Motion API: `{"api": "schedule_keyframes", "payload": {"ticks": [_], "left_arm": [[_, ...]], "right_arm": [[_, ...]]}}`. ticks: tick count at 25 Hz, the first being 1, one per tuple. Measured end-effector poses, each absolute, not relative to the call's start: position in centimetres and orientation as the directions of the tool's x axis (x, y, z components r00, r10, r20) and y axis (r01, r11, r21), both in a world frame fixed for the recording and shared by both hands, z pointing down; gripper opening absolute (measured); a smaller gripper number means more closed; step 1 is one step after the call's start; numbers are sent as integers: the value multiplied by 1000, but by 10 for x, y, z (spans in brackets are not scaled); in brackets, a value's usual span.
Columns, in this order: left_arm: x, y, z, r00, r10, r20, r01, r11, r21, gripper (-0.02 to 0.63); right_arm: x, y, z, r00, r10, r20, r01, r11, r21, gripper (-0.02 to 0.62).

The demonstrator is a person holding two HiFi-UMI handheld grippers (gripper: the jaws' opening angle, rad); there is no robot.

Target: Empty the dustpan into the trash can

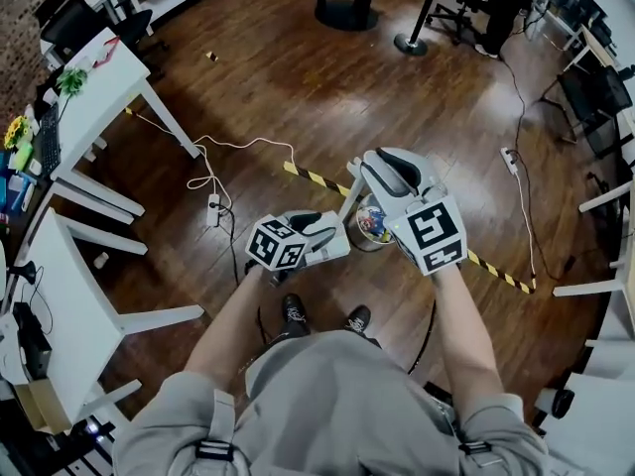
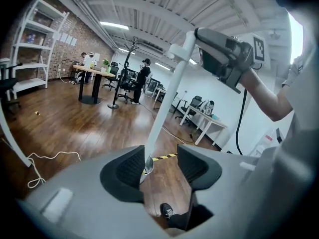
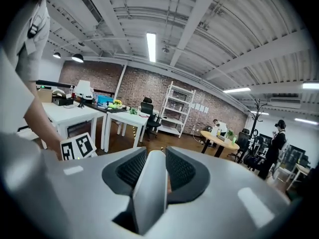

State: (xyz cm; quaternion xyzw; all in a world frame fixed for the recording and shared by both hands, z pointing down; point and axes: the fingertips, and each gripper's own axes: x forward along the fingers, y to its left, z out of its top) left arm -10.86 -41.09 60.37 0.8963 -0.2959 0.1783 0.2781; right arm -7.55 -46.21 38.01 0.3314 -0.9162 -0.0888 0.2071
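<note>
A white dustpan handle slants down to a round silver-rimmed container with colourful bits inside, on the wood floor in front of my feet. My right gripper is shut on the handle's upper part; in the right gripper view the handle sits clamped between both pads of that gripper. My left gripper is lower down the handle and open. In the left gripper view the handle passes between the jaws of the left gripper, close to the left pad and unpressed. The right gripper shows above.
White desks line the left side. A white cable with a power strip lies on the floor, and yellow-black tape crosses it. The person's shoes stand just behind the container. Chair and table bases stand farther off.
</note>
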Motion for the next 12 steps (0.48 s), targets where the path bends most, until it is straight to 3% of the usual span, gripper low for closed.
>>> {"api": "schedule_keyframes", "payload": {"ticks": [6,12], "left_arm": [[-133,-405,589,756,-517,402,-654,-624,427,159],[-147,-407,568,751,-583,310,-656,-607,449,5]], "right_arm": [[-80,-469,446,-665,-668,336,-583,744,326,117],[-79,-474,505,-636,-691,344,-607,723,330,116]]}}
